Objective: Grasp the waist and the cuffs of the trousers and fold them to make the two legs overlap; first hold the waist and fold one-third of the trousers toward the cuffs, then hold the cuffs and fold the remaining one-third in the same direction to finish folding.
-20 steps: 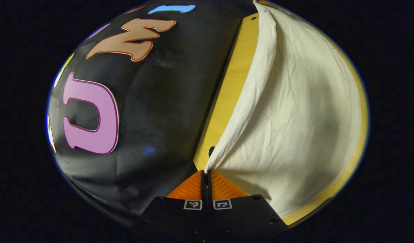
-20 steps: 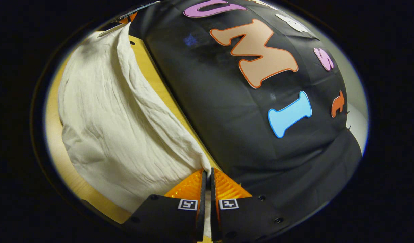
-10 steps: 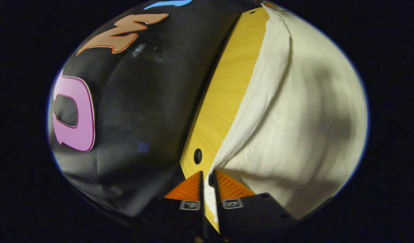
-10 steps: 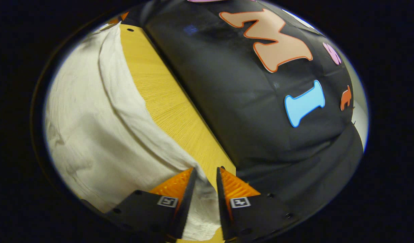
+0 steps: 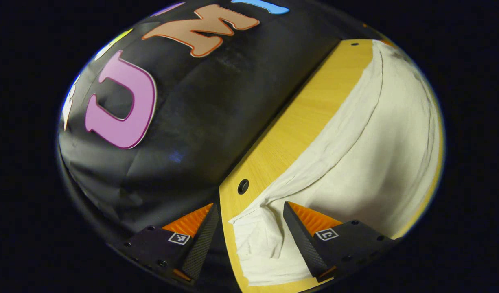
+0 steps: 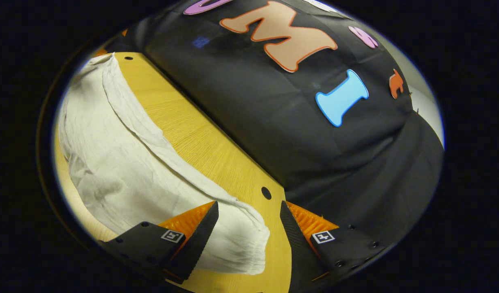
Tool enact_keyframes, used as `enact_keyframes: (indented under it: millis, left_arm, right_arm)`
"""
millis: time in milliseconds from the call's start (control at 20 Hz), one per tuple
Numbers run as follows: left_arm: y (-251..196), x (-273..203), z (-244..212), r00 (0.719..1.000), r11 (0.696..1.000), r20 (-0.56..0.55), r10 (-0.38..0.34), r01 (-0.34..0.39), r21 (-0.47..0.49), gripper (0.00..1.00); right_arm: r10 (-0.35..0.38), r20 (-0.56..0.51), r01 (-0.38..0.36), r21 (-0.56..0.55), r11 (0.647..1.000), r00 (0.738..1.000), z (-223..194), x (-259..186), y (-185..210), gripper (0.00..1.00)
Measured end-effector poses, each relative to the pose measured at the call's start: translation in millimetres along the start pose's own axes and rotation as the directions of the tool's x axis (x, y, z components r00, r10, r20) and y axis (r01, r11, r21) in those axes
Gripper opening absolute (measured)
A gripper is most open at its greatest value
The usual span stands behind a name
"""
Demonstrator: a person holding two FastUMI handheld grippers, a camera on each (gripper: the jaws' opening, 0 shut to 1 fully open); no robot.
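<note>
Cream trousers point(image 5: 375, 158) lie spread on the yellow wooden table point(image 5: 298, 126). In the left gripper view my left gripper point(image 5: 249, 211) is open, and a loose corner of the cloth lies flat between its spread fingers, touching neither. The right gripper view shows the trousers point(image 6: 123, 162) running away to the left, with a rounded end of the fabric under my right gripper point(image 6: 247, 209), which is open too. Nothing is pinched by either one.
The table's far edge point(image 6: 217, 122) meets the black booth wall point(image 6: 314, 154) close behind the trousers. Small round holes mark the tabletop at the corner point(image 5: 243, 186) and beside the right gripper point(image 6: 266, 193).
Both grippers held the trousers' edge shut a second ago, then opened wide. The cloth dropped from hanging onto the table and now lies flat.
</note>
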State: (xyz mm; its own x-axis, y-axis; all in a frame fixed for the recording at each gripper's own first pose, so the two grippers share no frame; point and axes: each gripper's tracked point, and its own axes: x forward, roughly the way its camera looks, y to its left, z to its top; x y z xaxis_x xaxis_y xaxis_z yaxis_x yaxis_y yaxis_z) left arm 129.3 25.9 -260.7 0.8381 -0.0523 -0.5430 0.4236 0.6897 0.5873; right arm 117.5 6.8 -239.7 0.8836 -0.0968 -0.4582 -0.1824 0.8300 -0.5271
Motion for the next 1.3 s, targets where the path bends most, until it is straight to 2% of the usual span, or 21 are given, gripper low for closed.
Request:
enact_keyframes:
  millis: [150,300,350,450,550,750,850,900,1050,1150,1200,1300]
  left_arm:
    - [-9,-31,29,0.998,0.987,0.057,0.004,0.006,-0.163,0.95]
    - [-17,-59,51,0.996,0.963,0.094,0.008,0.018,-0.271,0.95]
    - [-21,-69,59,0.994,0.954,0.110,0.008,0.025,-0.300,0.96]
    - [-32,-88,79,0.987,0.931,0.161,-0.003,0.062,-0.360,0.95]
    - [-41,-105,96,0.977,0.905,0.211,-0.011,0.099,-0.414,0.96]
    - [-61,-137,123,0.961,0.842,0.274,-0.037,0.178,-0.510,0.95]
    - [-66,-152,135,0.955,0.826,0.295,-0.043,0.200,-0.527,0.95]
    - [-68,-161,138,0.953,0.825,0.298,-0.042,0.202,-0.528,0.95]
    - [-70,-179,145,0.952,0.824,0.303,-0.032,0.197,-0.531,0.96]
    - [-72,-189,150,0.953,0.824,0.303,-0.019,0.187,-0.535,0.96]
    - [-73,-196,150,0.954,0.826,0.300,-0.015,0.181,-0.534,0.96]
    - [-75,-203,154,0.953,0.831,0.302,-0.009,0.175,-0.529,0.96]
  right_arm:
    - [0.006,-0.030,-0.001,0.145,0.989,1.000,-21,-13,-15,0.98]
    - [0.012,-0.066,0.006,0.273,0.962,0.998,-45,-23,-30,1.00]
    - [0.017,-0.076,0.008,0.313,0.950,0.997,-54,-25,-35,0.98]
    - [0.037,-0.089,0.001,0.398,0.917,0.995,-69,-32,-42,1.00]
    - [0.065,-0.095,-0.011,0.485,0.875,0.993,-85,-37,-46,0.98]
    - [0.120,-0.140,0.001,0.653,0.757,0.983,-122,-38,-48,1.00]
    - [0.134,-0.171,0.028,0.712,0.702,0.976,-140,-38,-48,0.98]
    - [0.155,-0.187,0.038,0.748,0.663,0.970,-150,-39,-46,1.00]
    - [0.229,-0.203,0.044,0.832,0.554,0.952,-166,-33,-30,0.98]
    - [0.287,-0.191,0.037,0.882,0.469,0.939,-169,-29,-18,0.96]
    - [0.309,-0.184,0.033,0.899,0.437,0.933,-169,-27,-14,0.97]
    - [0.338,-0.173,0.026,0.917,0.399,0.925,-168,-23,-10,0.96]
